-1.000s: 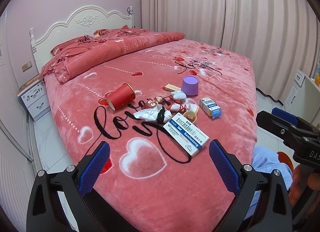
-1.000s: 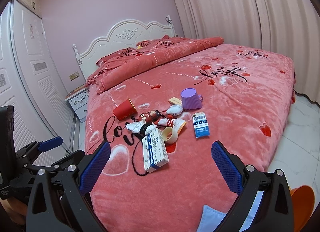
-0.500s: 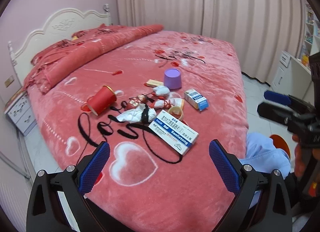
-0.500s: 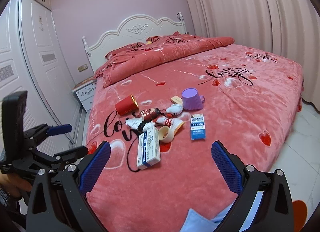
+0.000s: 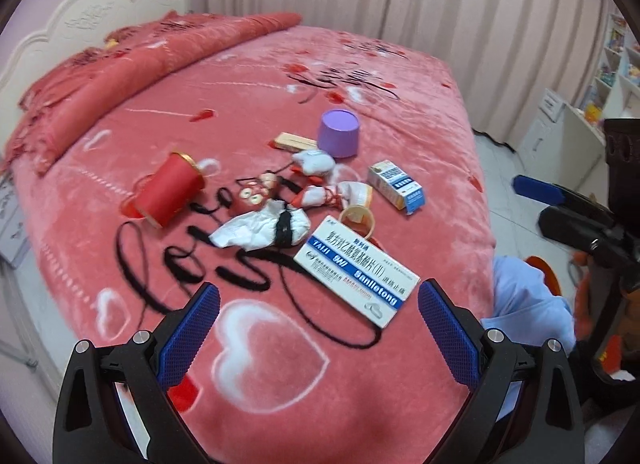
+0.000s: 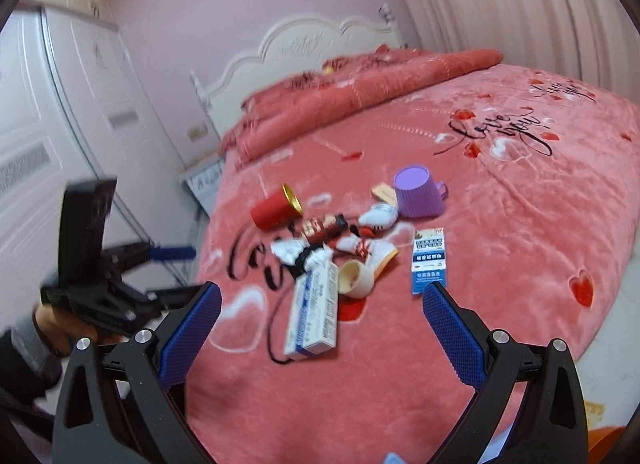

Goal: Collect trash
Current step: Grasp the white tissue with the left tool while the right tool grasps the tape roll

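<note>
Both grippers, left [image 5: 318, 328] and right [image 6: 322, 328], hang spread and empty at the bed's [image 5: 400, 76] near edge. Nearest litter: the long pill box [image 5: 356, 276], flat on the blanket. Likely light, stiff cardboard; pinch across its narrow width.

A: What litters the pink bedspread [image 5: 420, 112]?

B: A long white-and-blue medicine box [image 5: 356, 277] lying flat nearest the edge, crumpled white paper [image 5: 256, 229] just behind it, and a smaller blue-and-white carton [image 5: 396, 189] off to one side.

A: And further back?

B: A red cup [image 5: 170, 188] on its side, a purple cup [image 5: 339, 133] upside down.
</note>
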